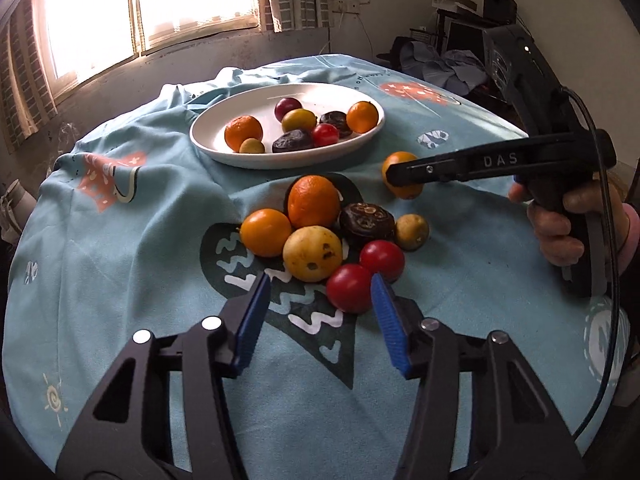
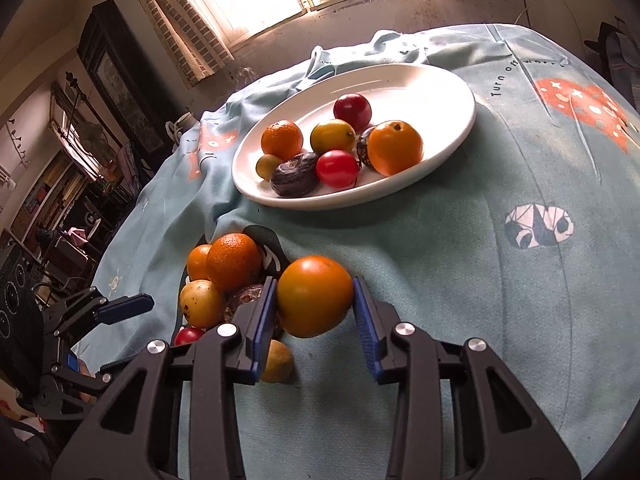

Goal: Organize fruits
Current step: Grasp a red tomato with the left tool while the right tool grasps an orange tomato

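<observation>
A white oval plate [image 1: 224,148] [image 2: 440,80] at the back of the table holds several fruits: oranges, red, yellow-green and dark ones. A pile of loose fruits lies on the cloth in front of it: two oranges [image 1: 314,201], a yellow fruit [image 1: 313,253], a dark fruit [image 1: 366,220], two red fruits [image 1: 350,288]. My left gripper [image 1: 320,316] is open, just short of the nearer red fruit. My right gripper [image 2: 314,320] [image 1: 404,174] is shut on an orange [image 2: 314,296] [image 1: 400,160], held beside the pile, in front of the plate.
A light blue patterned tablecloth [image 1: 120,260] [image 2: 480,320] covers the round table. A small yellow-brown fruit [image 1: 412,232] [image 2: 276,360] lies under the right gripper. A bright window and a wall stand behind the table; cluttered furniture stands at the sides.
</observation>
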